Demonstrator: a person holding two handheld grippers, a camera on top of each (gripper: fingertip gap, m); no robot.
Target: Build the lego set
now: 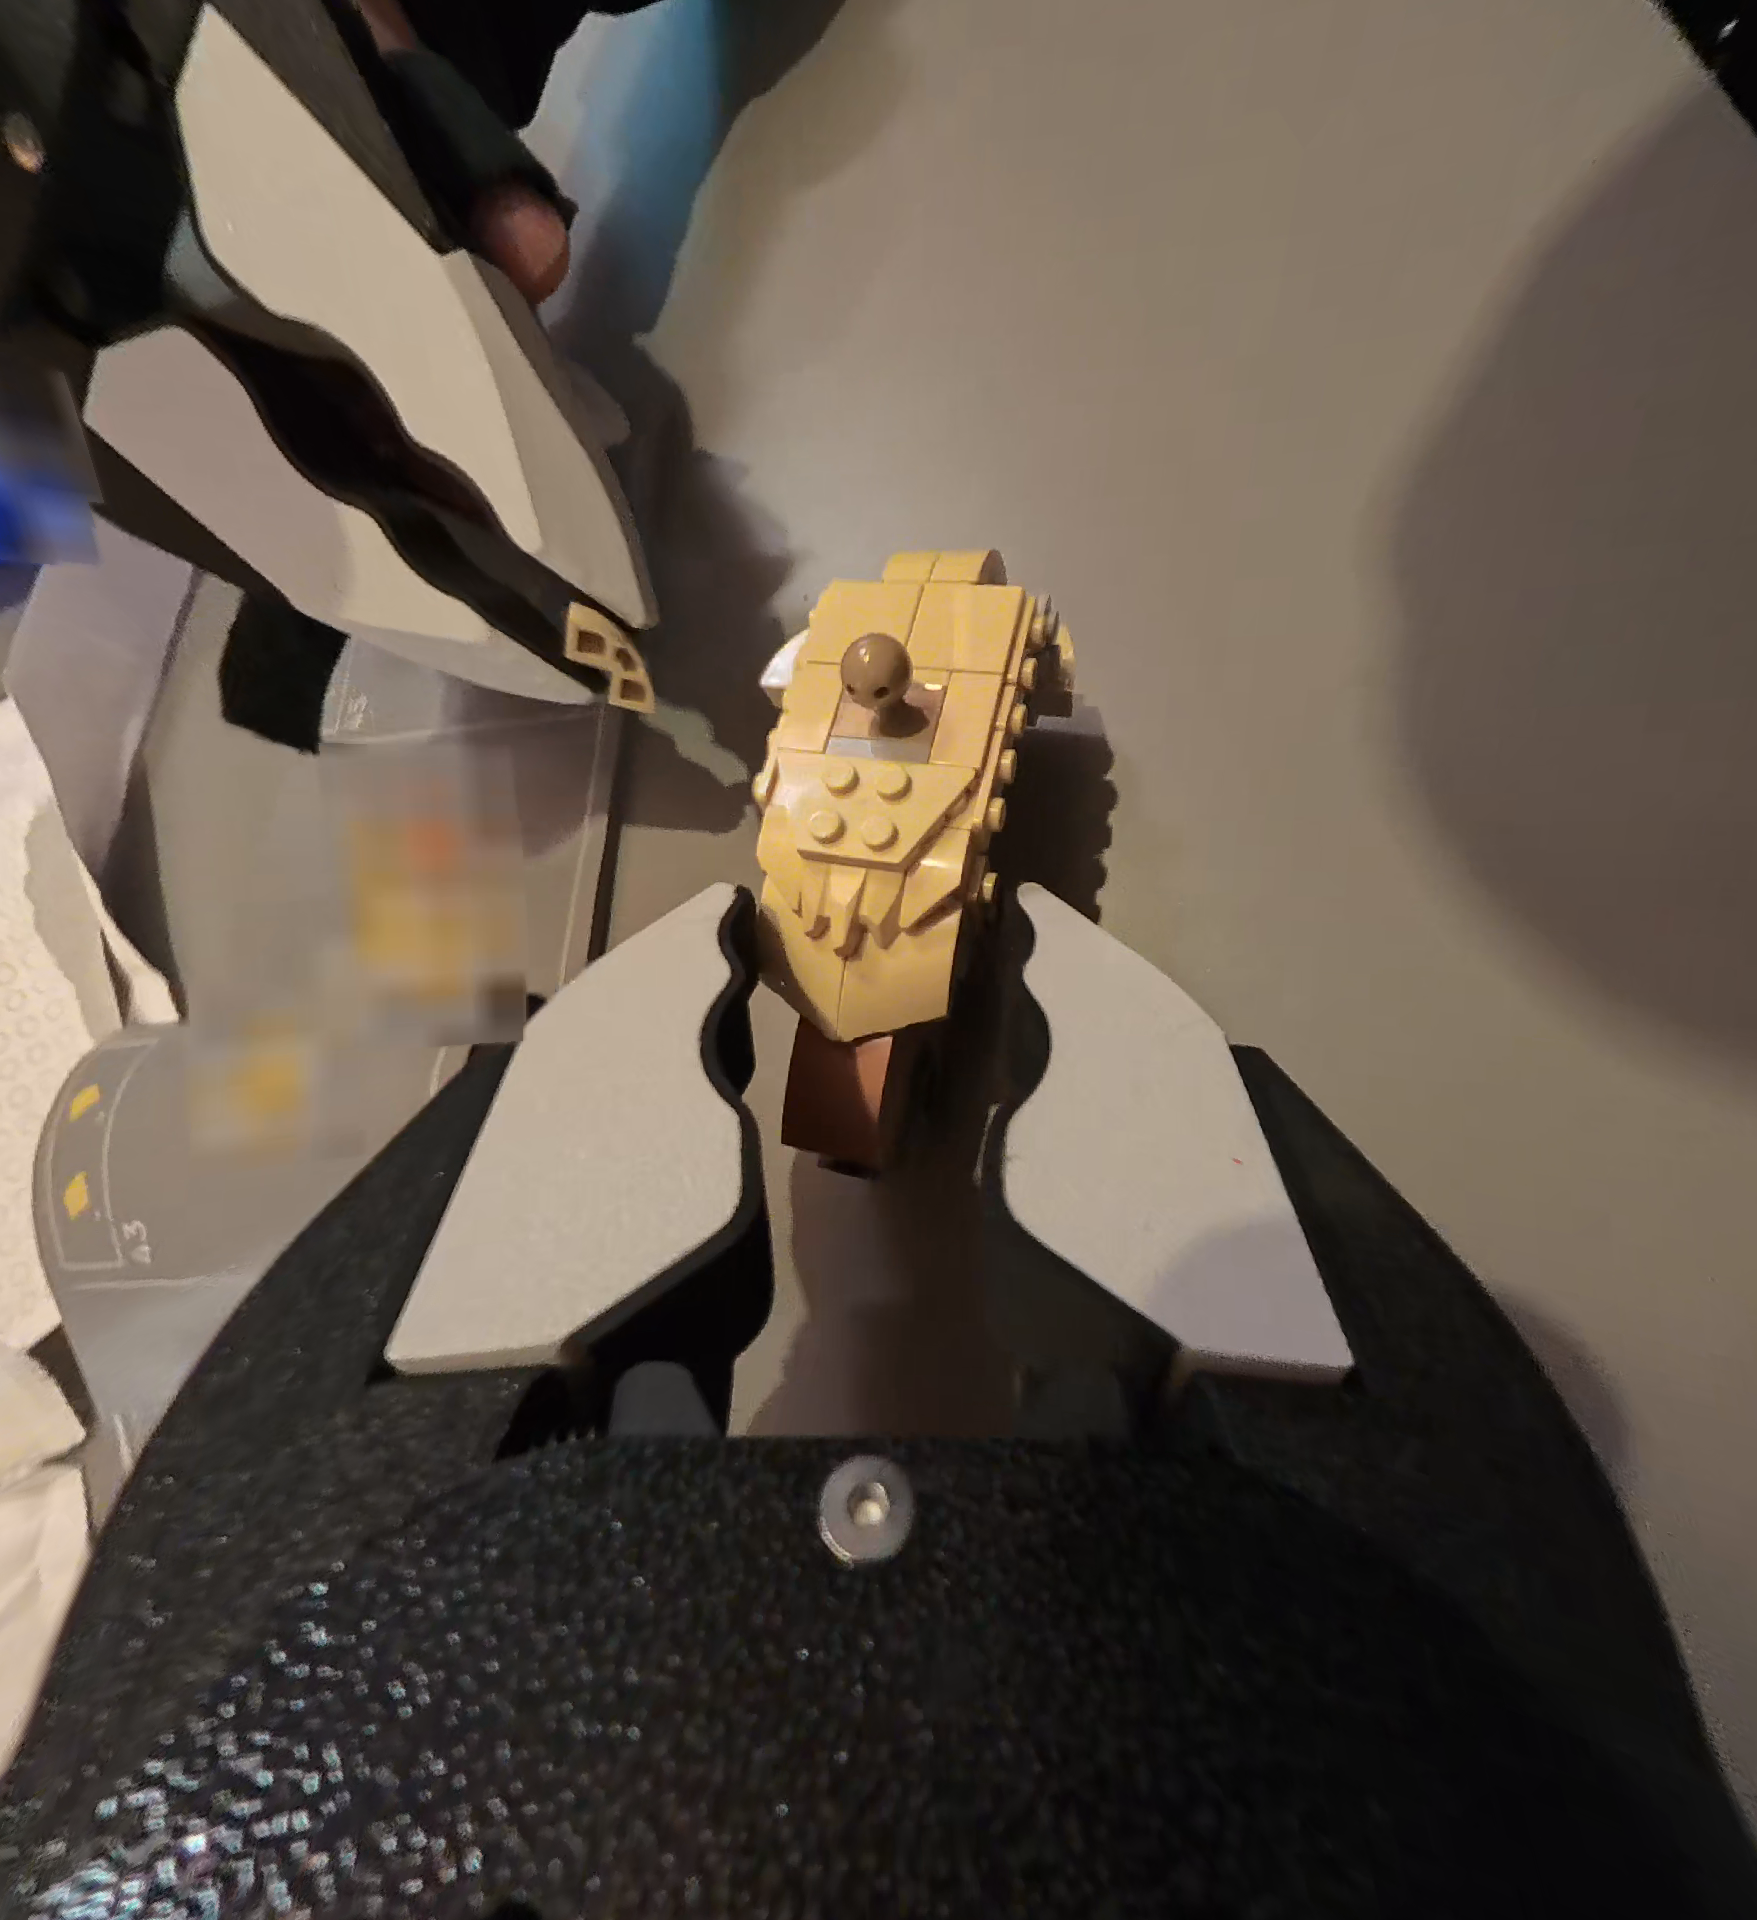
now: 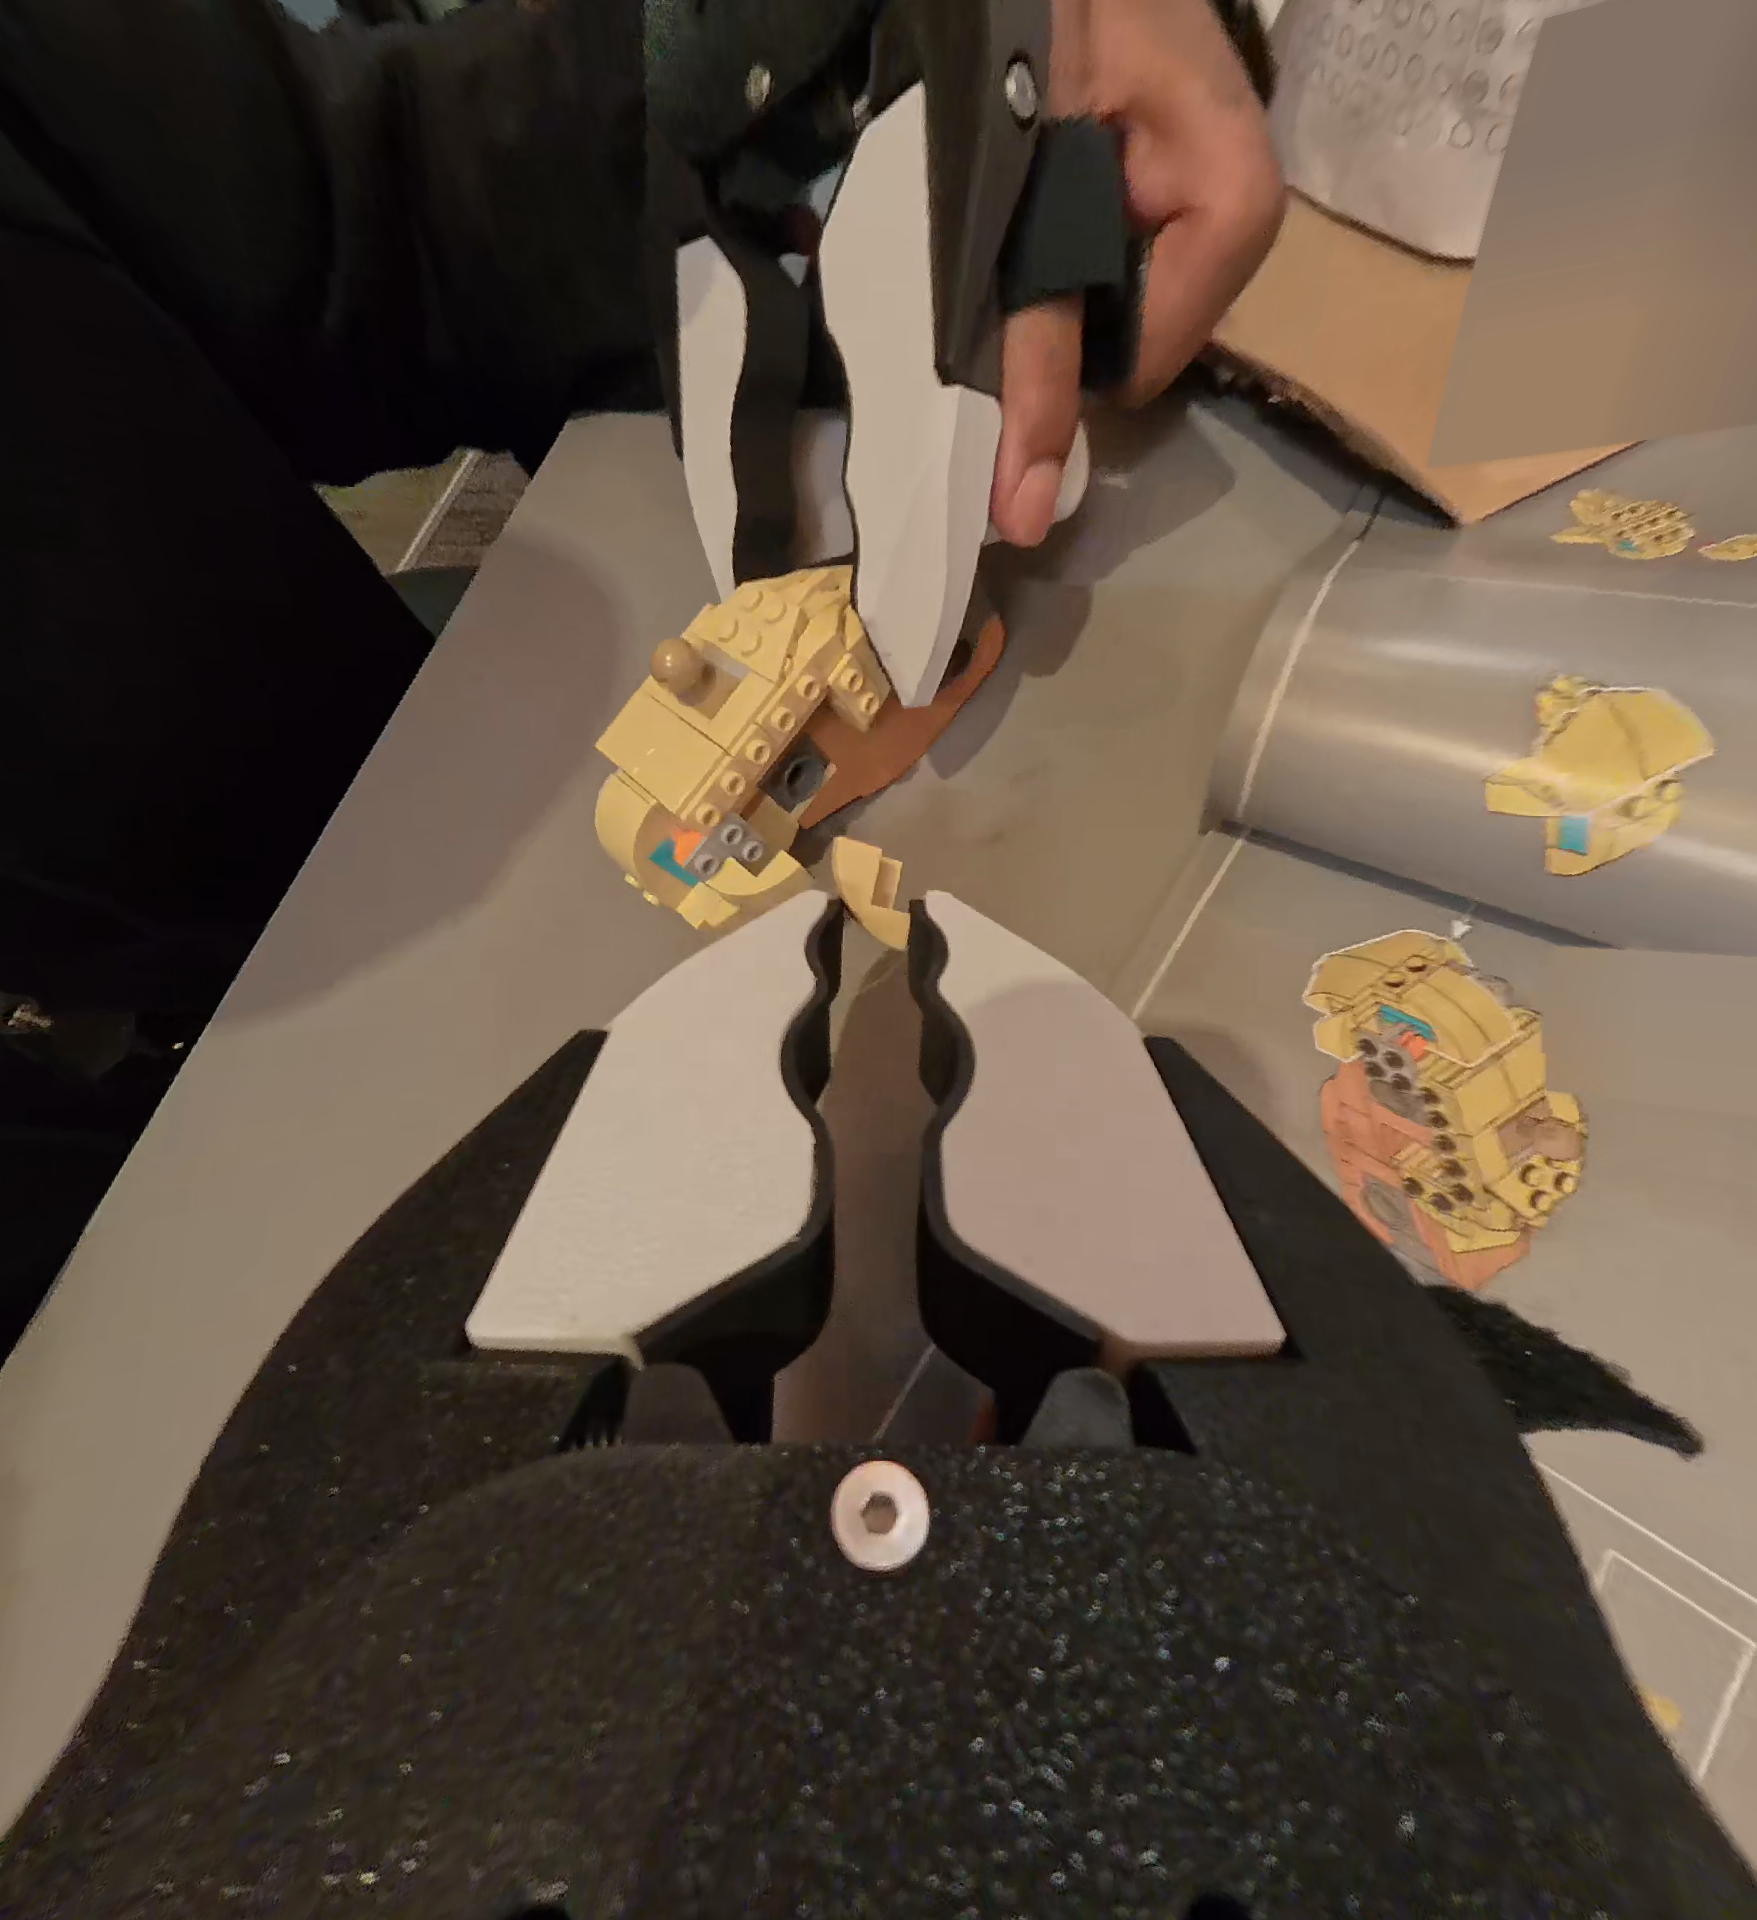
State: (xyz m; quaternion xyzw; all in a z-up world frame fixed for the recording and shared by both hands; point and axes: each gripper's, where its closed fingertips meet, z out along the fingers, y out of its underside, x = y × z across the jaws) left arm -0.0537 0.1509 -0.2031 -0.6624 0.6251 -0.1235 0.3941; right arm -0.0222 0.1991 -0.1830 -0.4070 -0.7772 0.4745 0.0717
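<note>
Left claw (image 1: 879, 935): clamped around the tan brick model (image 1: 884, 790).
Right claw (image 2: 869, 914): pinching a small tan curved brick (image 2: 869, 883) just beside the model.

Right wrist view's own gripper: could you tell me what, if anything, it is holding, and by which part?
The right gripper pinches a small tan curved brick by its near end; the rest juts forward.

grey table (image 2: 354, 935), cardboard box (image 2: 1373, 343), dim light
</note>
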